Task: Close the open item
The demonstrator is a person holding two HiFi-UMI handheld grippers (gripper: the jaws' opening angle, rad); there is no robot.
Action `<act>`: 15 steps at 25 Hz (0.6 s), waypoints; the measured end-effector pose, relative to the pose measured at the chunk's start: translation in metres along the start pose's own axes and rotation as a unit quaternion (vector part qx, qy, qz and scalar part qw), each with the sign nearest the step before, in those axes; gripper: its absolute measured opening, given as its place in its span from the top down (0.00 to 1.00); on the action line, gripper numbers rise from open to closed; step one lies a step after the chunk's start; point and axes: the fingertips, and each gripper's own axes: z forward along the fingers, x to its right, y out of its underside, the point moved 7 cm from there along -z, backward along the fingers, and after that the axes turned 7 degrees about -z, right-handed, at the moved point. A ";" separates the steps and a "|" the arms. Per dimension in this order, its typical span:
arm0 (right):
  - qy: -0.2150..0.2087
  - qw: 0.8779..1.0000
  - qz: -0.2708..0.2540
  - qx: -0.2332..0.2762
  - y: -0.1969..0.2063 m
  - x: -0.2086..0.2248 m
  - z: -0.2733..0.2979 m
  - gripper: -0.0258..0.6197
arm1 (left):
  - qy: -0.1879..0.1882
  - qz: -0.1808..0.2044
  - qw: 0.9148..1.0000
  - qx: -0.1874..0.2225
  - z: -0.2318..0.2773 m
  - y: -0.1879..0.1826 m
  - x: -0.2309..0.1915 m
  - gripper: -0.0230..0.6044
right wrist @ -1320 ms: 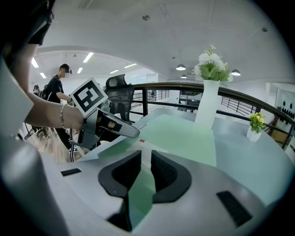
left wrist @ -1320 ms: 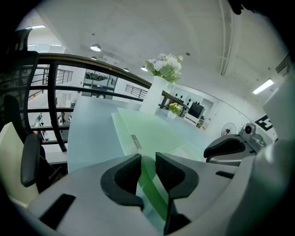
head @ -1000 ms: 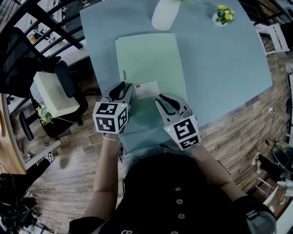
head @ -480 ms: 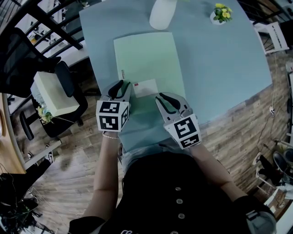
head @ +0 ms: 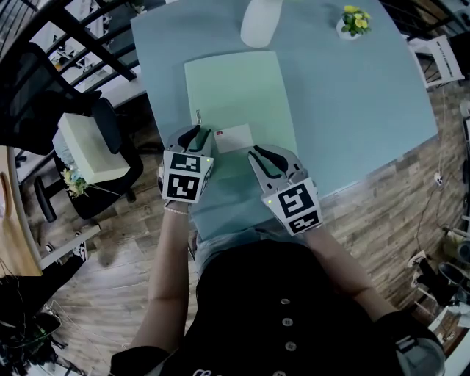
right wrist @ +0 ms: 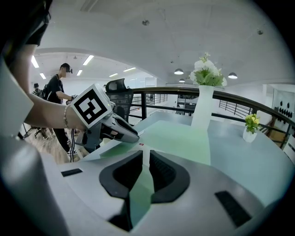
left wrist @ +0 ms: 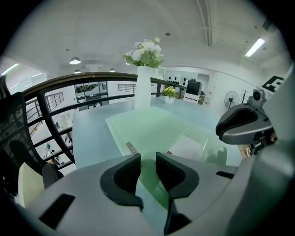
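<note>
The pale blue worktop [head: 352, 110] carries a green folder [head: 235, 95] by its near edge and a vase [head: 261, 22] at the far edge. The left gripper [head: 192, 132] and right gripper [head: 264, 153] meet the folder's cover [head: 235, 183] at the near edge.

Left gripper view: its fingers [left wrist: 126, 173] stand apart, with the cover in the gap.

Right gripper view: its fingers [right wrist: 163, 177], just closing, pinch the cover.
</note>
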 end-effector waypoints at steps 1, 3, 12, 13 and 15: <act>0.000 1.000 0.000 0.002 -0.001 0.000 0.000 0.89 | -0.004 0.008 1.000 -0.008 0.000 -0.001 0.000 0.78; 0.001 1.000 0.001 0.005 -0.002 0.000 -0.002 0.90 | -0.010 0.021 1.000 -0.020 0.002 -0.003 0.001 0.78; 0.006 1.000 0.012 0.012 -0.004 -0.002 -0.004 0.91 | -0.008 0.028 0.999 -0.031 0.003 -0.003 0.000 0.78; 0.006 1.000 0.014 0.011 -0.003 -0.001 -0.004 0.91 | -0.008 0.029 0.999 -0.030 0.003 -0.003 0.001 0.78; 0.005 1.000 0.017 0.007 0.000 0.000 -0.004 0.91 | -0.006 0.028 0.999 -0.026 0.002 -0.002 0.001 0.78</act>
